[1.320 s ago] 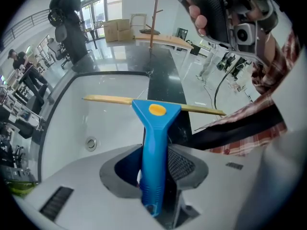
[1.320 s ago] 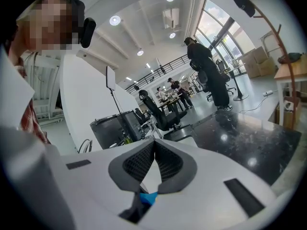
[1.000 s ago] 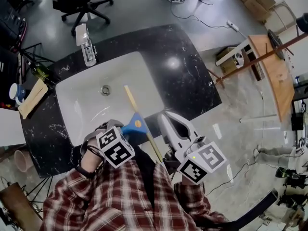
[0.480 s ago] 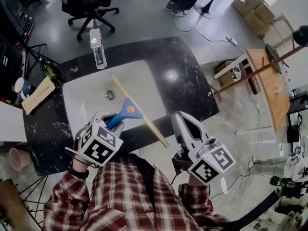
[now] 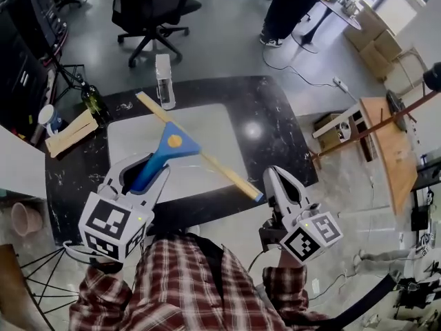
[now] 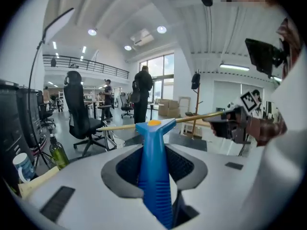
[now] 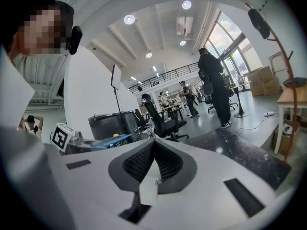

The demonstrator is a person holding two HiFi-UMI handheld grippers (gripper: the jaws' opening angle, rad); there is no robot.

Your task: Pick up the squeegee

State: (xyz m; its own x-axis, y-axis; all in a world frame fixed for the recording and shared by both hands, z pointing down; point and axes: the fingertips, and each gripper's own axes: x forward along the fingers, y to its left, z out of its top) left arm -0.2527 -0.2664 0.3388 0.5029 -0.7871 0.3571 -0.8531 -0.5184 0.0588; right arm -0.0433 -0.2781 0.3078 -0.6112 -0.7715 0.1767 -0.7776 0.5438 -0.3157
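- Left tongs (image 5: 146,168) were clamped on the blue ribbed plastic handle of the squeegee (image 5: 171,145). In the left gripper view the handle (image 6: 153,171) filled the gap between the part-closed jaws, with both pads pressing on it.
- The squeegee's blue triangular head carried an orange dot and a long, thin, tan blade bar set crosswise.
- In the left gripper view the bar ran roughly level across the frame with only the room behind it, so the squeegee was in the air, clear of any surface.
- In the head view the squeegee sat over the white rectangular sink basin (image 5: 215,131), and the bar ran diagonally from upper left to lower right.
- The bar's lower right end lay just beside the tip of the right tongs (image 5: 277,178). Contact couldn't be judged from any view.
- The jaws of the right tongs (image 7: 152,143) met at the tips with nothing between them.
- The basin was set into a black marbled stone table (image 5: 272,133).
- A chrome tap (image 5: 163,80) stood at the basin's far edge.
- A green glass bottle (image 5: 89,99) and a pale wooden block (image 5: 69,134) sat on the table's left side.
- A black office chair (image 5: 148,5) stood on the grey floor beyond the table, and a person in dark clothes (image 5: 293,5) stood further right.
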